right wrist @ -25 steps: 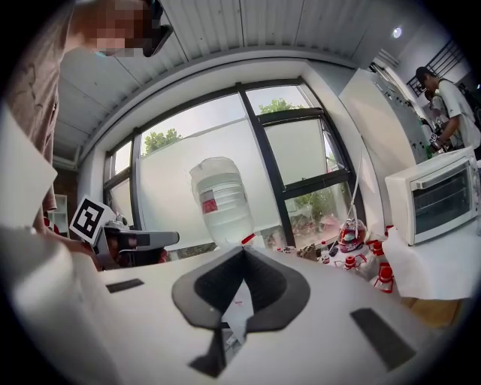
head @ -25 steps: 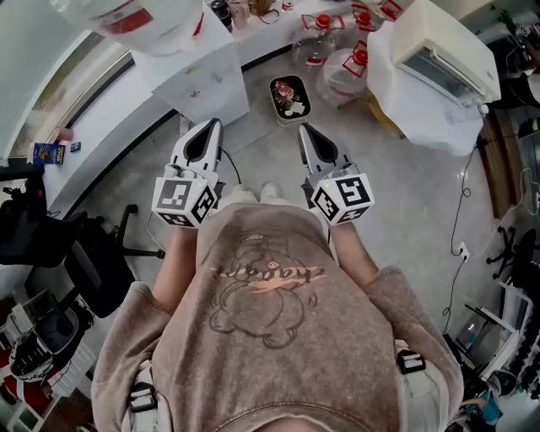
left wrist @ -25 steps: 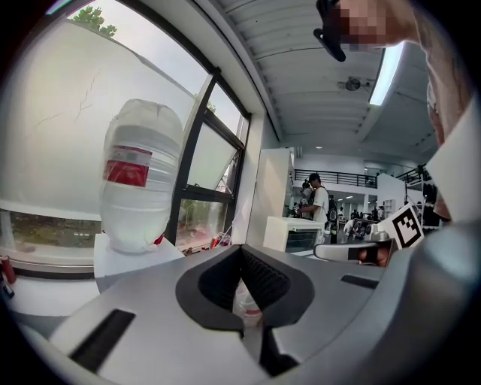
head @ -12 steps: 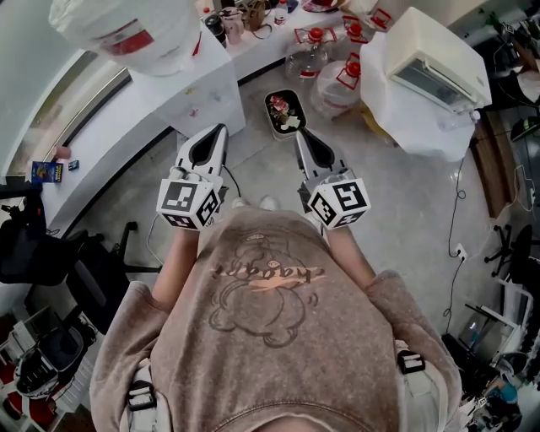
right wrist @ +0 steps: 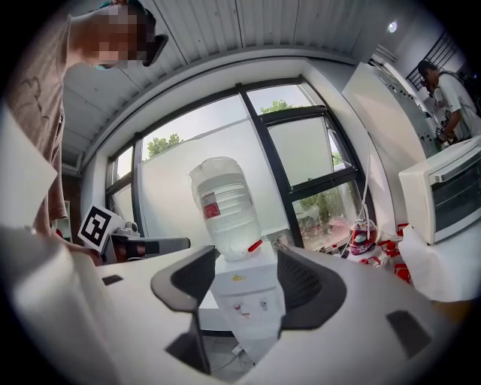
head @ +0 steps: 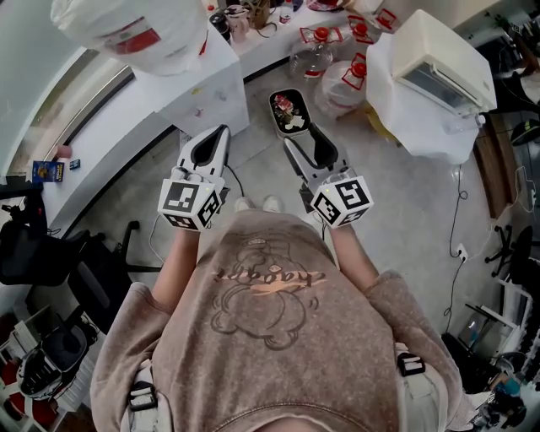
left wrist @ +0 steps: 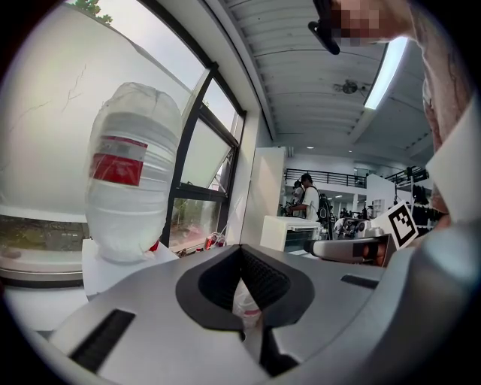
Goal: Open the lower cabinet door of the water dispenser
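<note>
The white water dispenser (head: 201, 80) stands at the top left of the head view with an upturned bottle (head: 126, 25) on it. In the right gripper view the water dispenser (right wrist: 244, 297) shows some way ahead, framed by the jaws, its bottle (right wrist: 225, 210) above and its lower front partly hidden by the jaws. My right gripper (head: 302, 137) (right wrist: 248, 282) points level at it; its jaws are opening with nothing between them. My left gripper (head: 223, 131) (left wrist: 242, 256) is shut and empty, right of the dispenser's front.
A dark dish of flowers (head: 288, 108) lies on the floor ahead. Water jugs with red caps (head: 342, 72) stand behind it. A white oven (head: 439, 55) sits on a covered stand at the right. An office chair (head: 93, 261) is at the left, by the curved white ledge (head: 101, 126).
The right jaws have gone from shut to spread apart. Both grippers have shifted a little forward toward the dispenser.
</note>
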Available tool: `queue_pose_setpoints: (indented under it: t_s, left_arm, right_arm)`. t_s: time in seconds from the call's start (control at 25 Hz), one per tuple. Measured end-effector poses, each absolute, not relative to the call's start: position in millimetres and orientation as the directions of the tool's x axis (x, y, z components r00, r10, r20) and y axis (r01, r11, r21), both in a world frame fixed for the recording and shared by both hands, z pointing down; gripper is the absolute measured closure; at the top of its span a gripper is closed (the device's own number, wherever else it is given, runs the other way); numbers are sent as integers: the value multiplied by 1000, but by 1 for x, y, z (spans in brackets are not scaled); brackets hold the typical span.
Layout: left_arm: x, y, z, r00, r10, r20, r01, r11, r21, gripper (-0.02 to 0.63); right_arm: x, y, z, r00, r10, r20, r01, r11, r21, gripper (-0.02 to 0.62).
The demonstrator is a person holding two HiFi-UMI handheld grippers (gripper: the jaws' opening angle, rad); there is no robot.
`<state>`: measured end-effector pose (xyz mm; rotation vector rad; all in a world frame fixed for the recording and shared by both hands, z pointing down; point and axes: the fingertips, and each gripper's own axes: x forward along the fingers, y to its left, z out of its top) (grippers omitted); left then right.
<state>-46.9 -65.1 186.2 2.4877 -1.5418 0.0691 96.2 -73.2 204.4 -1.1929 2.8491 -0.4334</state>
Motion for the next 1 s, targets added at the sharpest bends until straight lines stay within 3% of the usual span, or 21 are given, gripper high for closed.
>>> queue_pose_setpoints:
  t_s: [0.48, 1.0]
  left_arm:
    - [-61, -89, 208, 456, -870, 190, -887, -428, 173, 594]
    - [-54, -136, 293, 477, -837, 268, -876, -430, 218, 594]
  right_arm:
    - [81, -96, 226, -716, -683, 144, -693, 673, -258, 359]
    - [73, -138, 320, -725, -652, 221, -687, 660, -305, 359]
